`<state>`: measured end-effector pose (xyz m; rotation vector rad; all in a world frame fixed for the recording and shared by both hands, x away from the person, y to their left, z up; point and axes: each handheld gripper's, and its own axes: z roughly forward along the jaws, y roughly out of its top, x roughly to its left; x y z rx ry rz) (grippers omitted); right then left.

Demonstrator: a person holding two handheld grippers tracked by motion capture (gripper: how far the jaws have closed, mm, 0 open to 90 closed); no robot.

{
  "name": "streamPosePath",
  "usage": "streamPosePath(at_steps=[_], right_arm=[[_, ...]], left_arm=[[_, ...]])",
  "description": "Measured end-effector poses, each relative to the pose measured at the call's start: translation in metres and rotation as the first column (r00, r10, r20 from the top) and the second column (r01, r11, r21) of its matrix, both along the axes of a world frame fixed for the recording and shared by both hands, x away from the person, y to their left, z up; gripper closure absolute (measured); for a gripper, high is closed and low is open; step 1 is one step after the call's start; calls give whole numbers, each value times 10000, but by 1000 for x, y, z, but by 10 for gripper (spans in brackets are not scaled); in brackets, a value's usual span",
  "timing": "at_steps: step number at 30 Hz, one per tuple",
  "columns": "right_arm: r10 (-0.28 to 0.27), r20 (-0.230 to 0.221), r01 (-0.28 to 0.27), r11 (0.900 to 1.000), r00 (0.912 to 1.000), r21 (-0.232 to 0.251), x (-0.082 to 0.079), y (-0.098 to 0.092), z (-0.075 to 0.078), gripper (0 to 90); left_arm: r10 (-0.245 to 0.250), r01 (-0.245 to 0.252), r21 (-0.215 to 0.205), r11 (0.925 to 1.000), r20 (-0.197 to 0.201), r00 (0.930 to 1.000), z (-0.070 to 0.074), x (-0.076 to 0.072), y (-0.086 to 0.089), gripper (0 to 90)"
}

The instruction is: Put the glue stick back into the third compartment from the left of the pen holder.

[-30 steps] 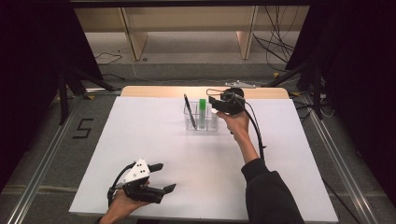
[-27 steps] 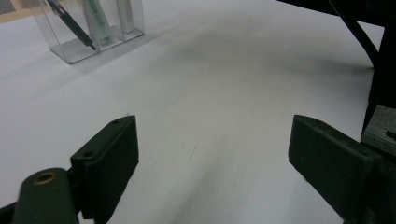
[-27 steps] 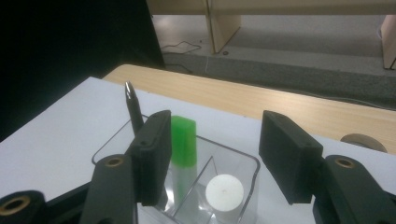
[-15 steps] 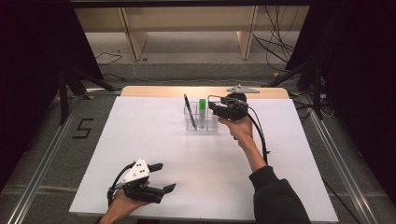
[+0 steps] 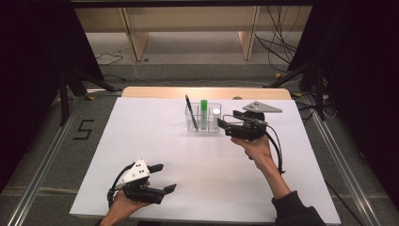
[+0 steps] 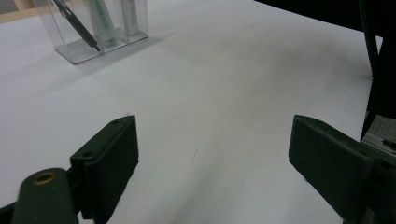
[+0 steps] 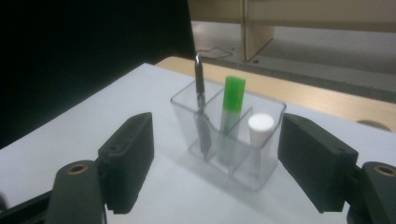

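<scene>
The white counter [image 5: 141, 141] carries a clear three-compartment holder [image 5: 203, 123] near its far edge. The right hand-held gripper [image 5: 225, 125] hovers just beside the holder's right end, jaws spread and empty. The left hand-held gripper [image 5: 163, 178] rests near the front edge, jaws also spread, well apart from the holder. Inside the holder stand a green-capped tube [image 7: 231, 109], a leaning black pen [image 7: 201, 102] and a white-capped stick [image 7: 259, 133]. Probable step: grasping one item. Centre both jaws on it above the holder rim, then close squarely.
</scene>
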<state>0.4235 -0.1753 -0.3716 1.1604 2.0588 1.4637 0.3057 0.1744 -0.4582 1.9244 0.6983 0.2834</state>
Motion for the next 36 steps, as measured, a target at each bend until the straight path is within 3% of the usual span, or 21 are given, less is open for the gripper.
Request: streamPosePath(at_steps=[2,3,4,7,13,22,27,36], right_arm=[[40,-49,-40,10000,10000,24,-6,-4,-2,276],[115,-70,-114,9999,9999,120,-20,-14,-8,276],[115,-70,-114,9999,9999,120,-20,-14,-8,276],[116,-121,-113,9994,9999,320,-42,-31,-18,274],[233,-82,-228,9981,9997,577,-70,-45,-31,272],[656,150,-663,9961,9977,579,-97,-46,-38,266],[908,378,-915,9957,9952,168,-117,-43,-47,248],[895,458,-904,9957,9949,182,-130,-51,-67,245]], left_arm=[[-4,4,-4,10000,0,10000,0,0,0,158],[18,-18,-14,10000,-56,10000,0,1,0,158],[18,-18,-14,10000,-56,10000,0,1,0,158],[59,-59,-71,10000,-71,10000,0,2,1,158],[161,-164,-180,9997,-172,9997,-1,3,2,158],[148,-154,-290,9995,-205,9997,1,3,3,158],[92,-99,-350,9993,-187,9998,1,3,3,158],[49,-57,-439,9990,-202,9998,1,3,3,158]])
